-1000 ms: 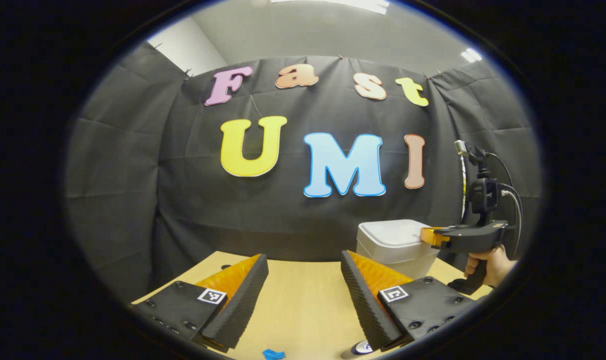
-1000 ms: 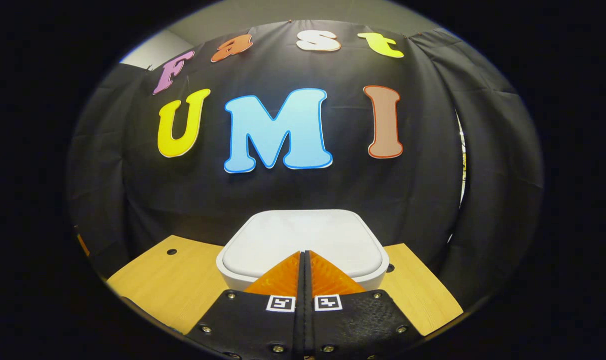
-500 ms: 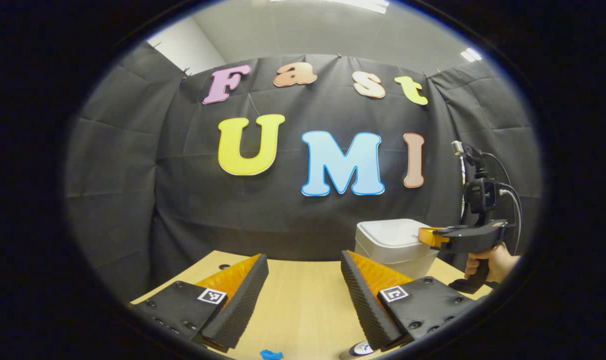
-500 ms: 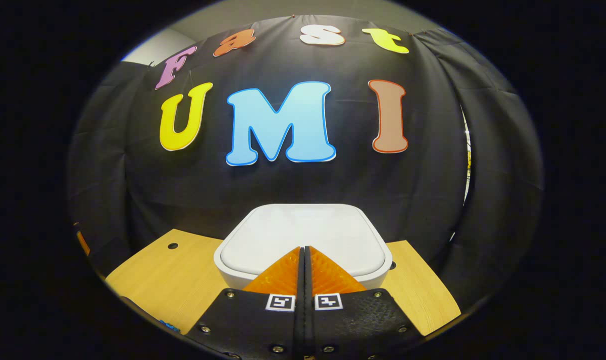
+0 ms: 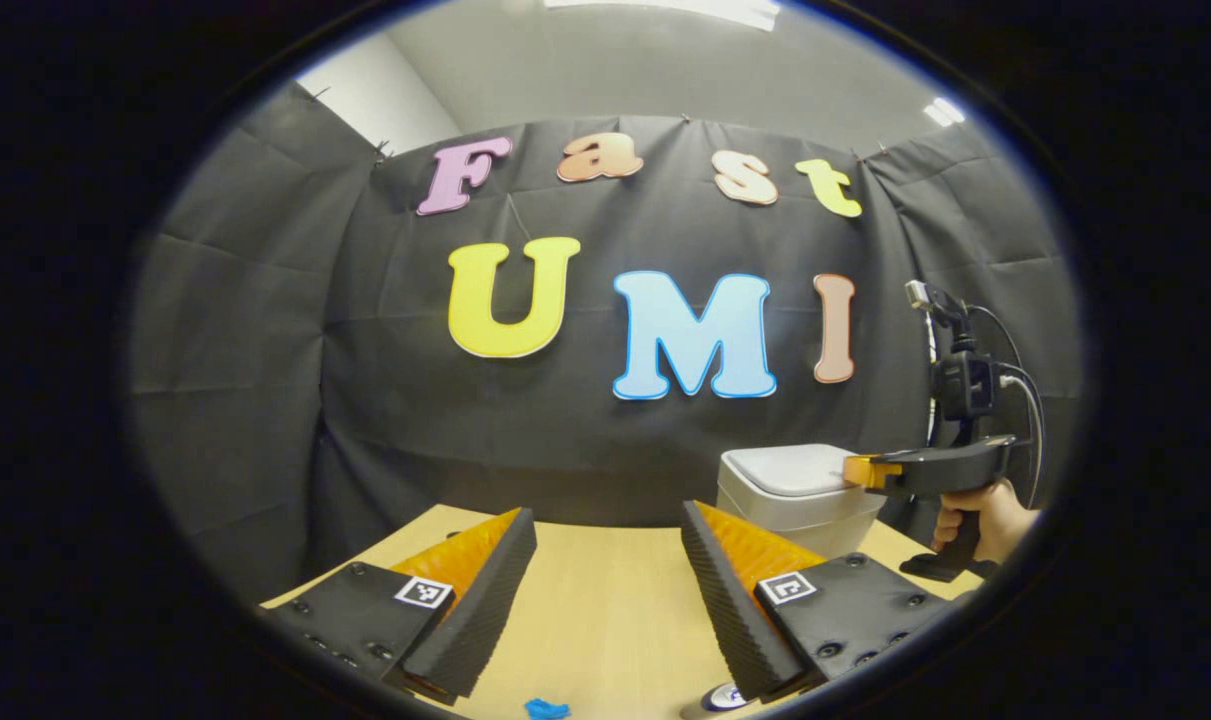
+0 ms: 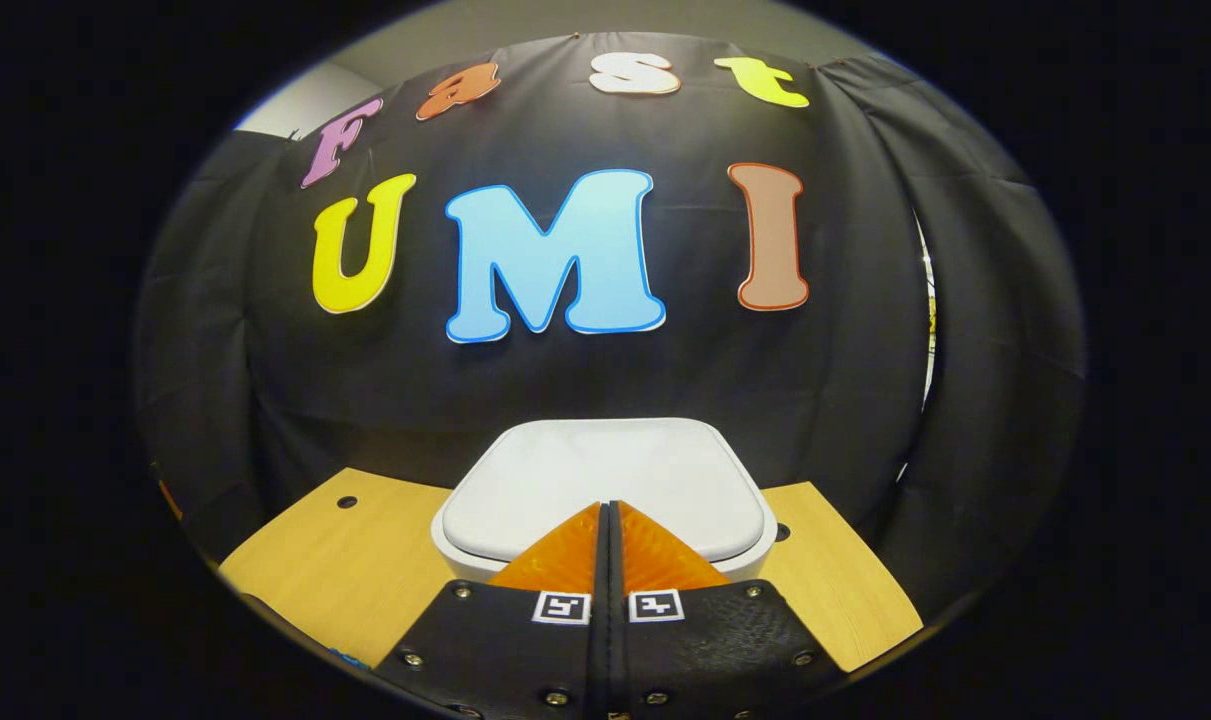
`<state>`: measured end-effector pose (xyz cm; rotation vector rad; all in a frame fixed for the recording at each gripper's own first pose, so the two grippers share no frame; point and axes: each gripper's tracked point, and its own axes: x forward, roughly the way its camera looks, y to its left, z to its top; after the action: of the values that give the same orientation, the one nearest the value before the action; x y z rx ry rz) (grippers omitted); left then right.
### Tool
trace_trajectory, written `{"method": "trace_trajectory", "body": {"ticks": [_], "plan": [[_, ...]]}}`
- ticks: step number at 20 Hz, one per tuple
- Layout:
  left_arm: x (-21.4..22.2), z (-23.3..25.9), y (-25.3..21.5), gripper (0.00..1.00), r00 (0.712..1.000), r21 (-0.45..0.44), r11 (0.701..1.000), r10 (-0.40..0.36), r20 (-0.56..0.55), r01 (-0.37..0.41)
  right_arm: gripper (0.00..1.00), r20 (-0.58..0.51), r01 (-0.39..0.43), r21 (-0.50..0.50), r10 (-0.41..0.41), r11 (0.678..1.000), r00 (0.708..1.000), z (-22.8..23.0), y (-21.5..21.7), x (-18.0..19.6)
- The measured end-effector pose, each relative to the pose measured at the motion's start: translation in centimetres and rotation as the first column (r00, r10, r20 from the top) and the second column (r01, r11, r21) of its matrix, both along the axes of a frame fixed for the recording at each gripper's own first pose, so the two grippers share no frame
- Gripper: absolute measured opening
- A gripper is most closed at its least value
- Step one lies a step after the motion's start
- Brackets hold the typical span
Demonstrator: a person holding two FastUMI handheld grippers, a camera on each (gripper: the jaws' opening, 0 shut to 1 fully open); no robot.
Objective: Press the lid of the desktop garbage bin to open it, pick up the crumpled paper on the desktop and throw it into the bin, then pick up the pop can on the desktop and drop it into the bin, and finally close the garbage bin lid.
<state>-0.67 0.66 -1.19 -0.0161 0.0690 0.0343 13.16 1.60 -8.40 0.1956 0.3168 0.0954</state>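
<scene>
The white bin [image 6: 605, 475] stands at the back of the table with its lid down. My right gripper [image 6: 608, 505] is shut with nothing in it, its tips over the lid's front edge; whether they touch the lid I cannot tell. The left gripper view has the bin [image 5: 795, 490] at the right, with the right gripper [image 5: 865, 470] level with the lid and a hand [image 5: 985, 520] on its grip. My left gripper [image 5: 605, 512] hangs open above the table. Below it lie a small blue crumpled scrap [image 5: 547, 709] and a round can top [image 5: 722, 697], half hidden behind a finger.
The wooden table [image 6: 335, 580] has small round holes [image 6: 346, 502] beside the bin. The black cloth wall stands close behind the bin. Bare tabletop [image 5: 605, 600] stretches between my left fingers toward the wall.
Both views have shifted only slightly. The right gripper stays shut at the front of the lid, and the lid is still down. The left gripper remains open.
</scene>
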Motion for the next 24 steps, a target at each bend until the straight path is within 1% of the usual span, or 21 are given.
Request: {"method": "trace_trajectory", "body": {"ticks": [4, 8, 11, 19, 24], "plan": [[-0.5, 0.2, 0.3, 0.95, 1.000, -0.007, 1.000, 0.012, 0.008, -0.012, 0.00, 0.057, 0.016, -0.002, -0.016, 1.000, 0.998, 2.0, -0.4, -0.4], [-0.8, -0.1, 0.6, 0.95, 1.000, -0.026, 0.999, 0.021, 0.002, -0.021, 0.00, 0.069, 0.022, -0.001, -0.022, 1.000, 0.997, 3.1, -0.8, -0.6], [-1.0, 0.1, 0.8, 0.95, 1.000, -0.026, 0.999, 0.026, 0.008, -0.026, 0.00, 0.093, 0.032, -0.018, -0.030, 0.999, 0.995, 3.9, -1.2, -1.3], [-1.3, 0.1, 0.0, 0.95, 1.000, -0.029, 1.000, 0.004, 0.009, -0.004, 0.00, 0.138, 0.049, -0.048, -0.042, 0.998, 0.990, 5.7, -1.7, -3.3], [-1.5, -0.4, -0.5, 0.96, 1.000, -0.030, 1.000, -0.003, -0.001, 0.003, 0.00, 0.164, 0.066, -0.048, -0.057, 0.997, 0.985, 6.7, -2.1, -4.3]]}}
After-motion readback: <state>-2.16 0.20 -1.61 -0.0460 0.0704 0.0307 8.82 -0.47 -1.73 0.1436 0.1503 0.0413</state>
